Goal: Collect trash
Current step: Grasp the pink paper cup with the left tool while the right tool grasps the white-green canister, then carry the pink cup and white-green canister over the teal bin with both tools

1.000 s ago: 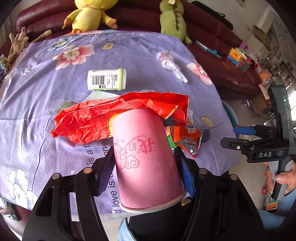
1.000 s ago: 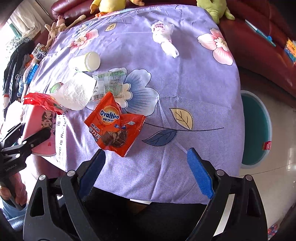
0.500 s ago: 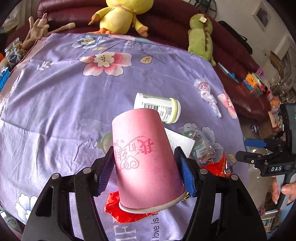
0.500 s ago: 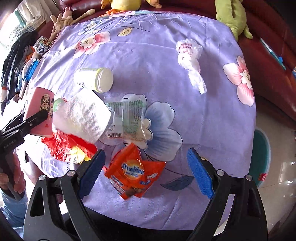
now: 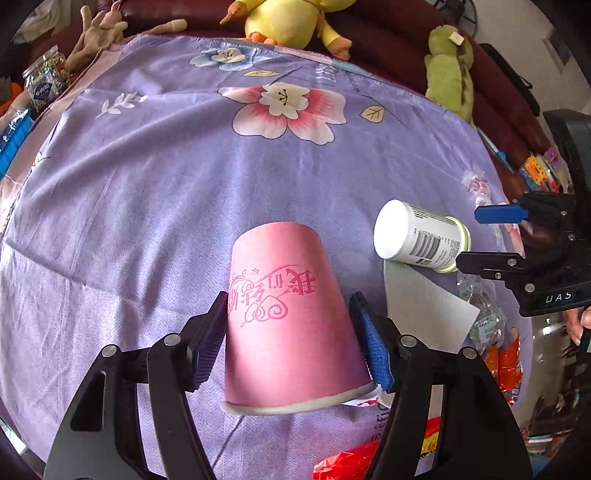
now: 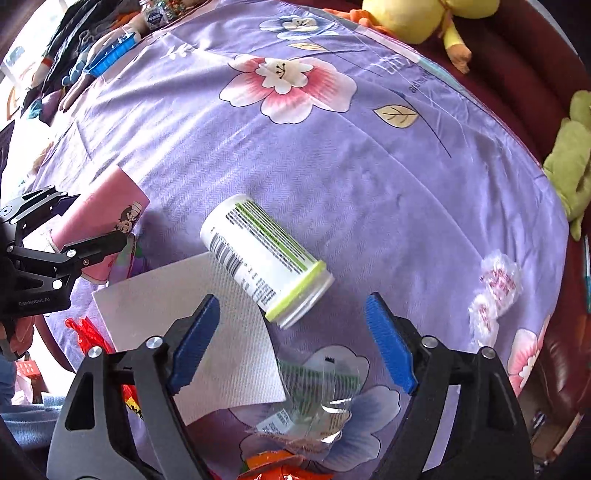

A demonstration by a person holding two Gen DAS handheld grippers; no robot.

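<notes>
Pink paper cup point(image 5: 291, 317), printed with red script, sits clamped mouth-down between the blue pads of the left tool point(image 5: 291, 339), above the purple flowered cloth point(image 5: 155, 177) that covers the surface. To its right in the left wrist view a white bottle point(image 5: 417, 236) with a barcode label lies on its side, its green-rimmed end toward the right tool point(image 5: 491, 240), whose black frame enters from the picture's right edge. A white napkin point(image 5: 428, 310) lies flat just below the bottle, and a red wrapper point(image 5: 347, 461) shows at the bottom edge. A yellow plush toy point(image 5: 291, 18) sits at the far side.

From the right wrist view, the right tool point(image 6: 295, 350) hangs over the surface with its jaws apart, having just narrowed, gripping nothing. The bottle point(image 6: 266, 258) lies just beyond its pads, the napkin point(image 6: 207, 332) partly under the left pad, a clear plastic wrapper point(image 6: 314, 398) below between the arms. The cup point(image 6: 107, 218) in the left tool point(image 6: 70, 225) appears at the picture's left.
</notes>
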